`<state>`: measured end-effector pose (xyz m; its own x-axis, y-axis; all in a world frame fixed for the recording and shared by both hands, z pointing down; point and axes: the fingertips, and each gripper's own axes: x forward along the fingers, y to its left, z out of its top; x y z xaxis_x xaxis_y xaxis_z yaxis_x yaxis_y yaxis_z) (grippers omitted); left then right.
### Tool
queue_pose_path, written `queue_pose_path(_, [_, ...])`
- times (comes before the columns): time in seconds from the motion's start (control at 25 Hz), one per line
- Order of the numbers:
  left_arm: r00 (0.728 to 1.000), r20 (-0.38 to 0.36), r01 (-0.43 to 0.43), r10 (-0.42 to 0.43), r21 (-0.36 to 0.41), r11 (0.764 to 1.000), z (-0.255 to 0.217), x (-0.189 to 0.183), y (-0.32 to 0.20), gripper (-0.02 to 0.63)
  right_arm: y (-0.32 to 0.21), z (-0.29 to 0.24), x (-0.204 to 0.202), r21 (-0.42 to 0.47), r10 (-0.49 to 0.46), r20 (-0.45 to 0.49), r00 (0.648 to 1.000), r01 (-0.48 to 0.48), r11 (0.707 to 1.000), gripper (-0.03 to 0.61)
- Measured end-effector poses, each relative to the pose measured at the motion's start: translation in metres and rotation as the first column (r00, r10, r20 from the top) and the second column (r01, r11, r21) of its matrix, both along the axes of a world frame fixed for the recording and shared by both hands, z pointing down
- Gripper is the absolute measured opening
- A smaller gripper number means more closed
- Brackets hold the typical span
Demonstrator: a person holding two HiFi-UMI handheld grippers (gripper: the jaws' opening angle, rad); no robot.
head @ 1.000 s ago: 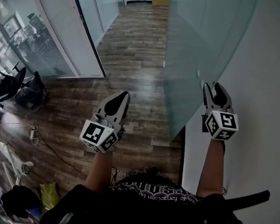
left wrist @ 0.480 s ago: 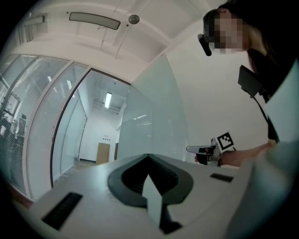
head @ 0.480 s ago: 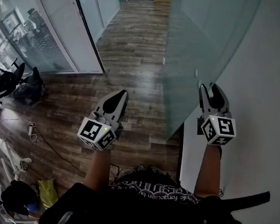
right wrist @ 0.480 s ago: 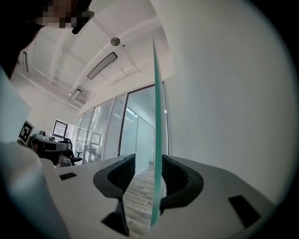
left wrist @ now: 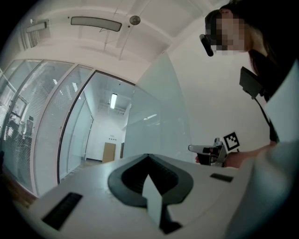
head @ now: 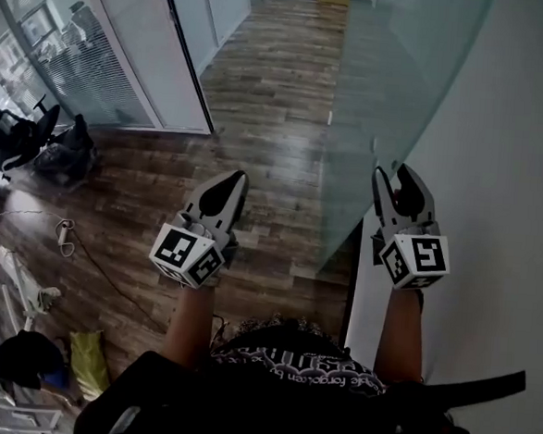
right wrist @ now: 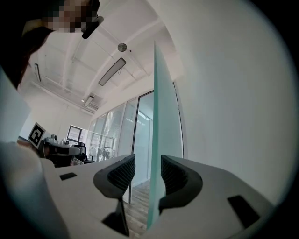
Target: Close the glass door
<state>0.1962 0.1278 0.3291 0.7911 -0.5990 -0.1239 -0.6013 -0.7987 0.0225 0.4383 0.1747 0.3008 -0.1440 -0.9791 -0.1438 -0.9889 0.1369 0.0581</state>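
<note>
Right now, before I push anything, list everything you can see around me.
glass door: one, frosted pale green, right, beside the wall
wall: one, white, far right
floor: one, dark wood planks, centre
glass partitions: several, clear with white frames, left
office chair: one, black, far left
cable: one, whitish, on the floor lower left
left gripper: one, white and black, shut, empty, over the floor
right gripper: one, white and black, open, jaws either side of the glass door's edge

glass door [head: 382, 89] edge between right hand-held gripper [head: 393, 172] jaws, wall [head: 523, 136] to right
</note>
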Motion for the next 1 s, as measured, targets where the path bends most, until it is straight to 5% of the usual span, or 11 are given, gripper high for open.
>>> queue_pose_path(0.44, [0.995, 0.022, 0.094, -0.094, 0.011, 0.996, -0.001, -0.03, -0.004, 0.002, -0.033, -0.002, -0.047, 0.02, -0.164, -0.015, 0.986, 0.165, 0.986, 0.16])
queue_pose_path(1.0, [0.969, 0.039, 0.242, -0.242, 0.012, 0.97, 0.001, -0.079, -0.001, 0.002, -0.046, -0.006, -0.091, 0.035, -0.447, -0.011, 0.894, 0.447, 0.894, 0.16])
